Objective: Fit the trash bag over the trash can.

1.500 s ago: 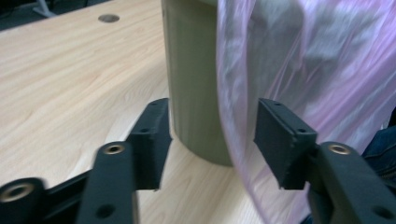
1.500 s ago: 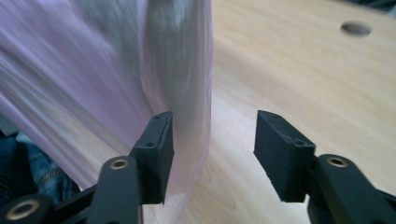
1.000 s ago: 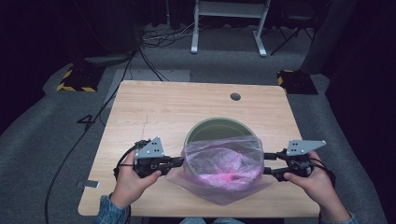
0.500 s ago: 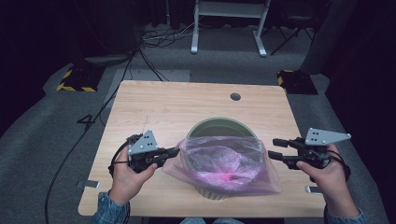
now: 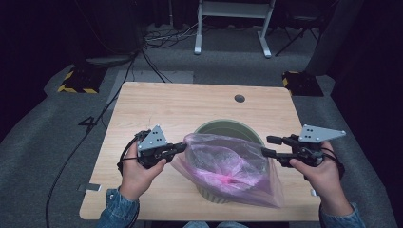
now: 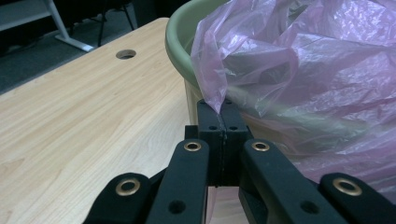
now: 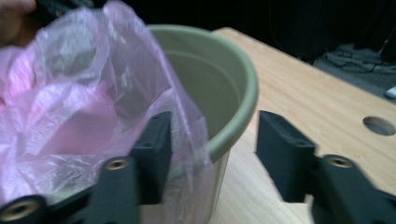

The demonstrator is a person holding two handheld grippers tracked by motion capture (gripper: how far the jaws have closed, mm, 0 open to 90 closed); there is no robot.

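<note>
High view: a pink bag (image 5: pixel 228 166) is draped over a green bin (image 5: pixel 228 130) near the middle of the table (image 5: pixel 157 102). The left gripper (image 5: pixel 183 146) sits at 9 o'clock from the bin, touching the bag's edge. The right gripper (image 5: pixel 268 146) sits at 3 o'clock. A second ago both grippers held the bag stretched wide. Now the right one has let go and pulled back a little, and that side of the bag has slumped over the bin's rim and down its near side.

Left gripper view: the left gripper (image 6: pixel 223 112) is clamped tight on a corner of the bag (image 6: pixel 303 70), right beside the bin (image 6: pixel 180 44).

Right gripper view: the right gripper (image 7: pixel 212 140) gapes wide, holding nothing. The bag (image 7: pixel 84 102) hangs against 1 jaw, and the bin's rim (image 7: pixel 243 107) sits between the 2 jaws.

I think the right side needs a fresh grab so the bag can be pulled over the rim.
</note>
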